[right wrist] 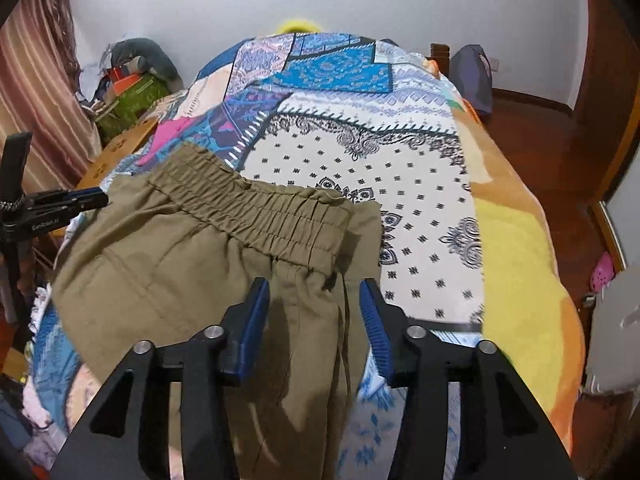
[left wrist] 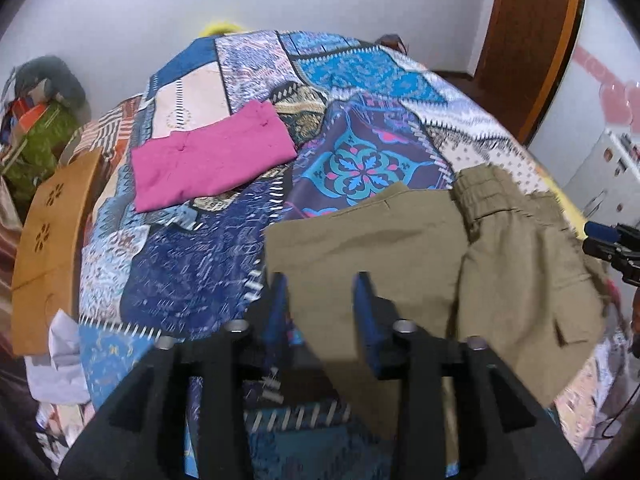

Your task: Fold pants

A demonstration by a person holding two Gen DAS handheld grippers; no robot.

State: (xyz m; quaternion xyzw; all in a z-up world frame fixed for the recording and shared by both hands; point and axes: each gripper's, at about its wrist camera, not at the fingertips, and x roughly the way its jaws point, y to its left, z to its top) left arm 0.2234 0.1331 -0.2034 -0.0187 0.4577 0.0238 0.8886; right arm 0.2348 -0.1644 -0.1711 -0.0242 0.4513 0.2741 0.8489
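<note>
Both the left gripper [left wrist: 322, 292] and right gripper [right wrist: 314, 300] hang spread above the olive pants [right wrist: 224, 248], bare bed [right wrist: 420, 208] lying open toward one o'clock.

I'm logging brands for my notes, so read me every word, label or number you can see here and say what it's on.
"GenRobot.AI": white lettering on the black body of the left gripper, seen in the right wrist view.
Nothing else is legible: the khaki pants and the pink folded garment show no readable tag or print.
</note>
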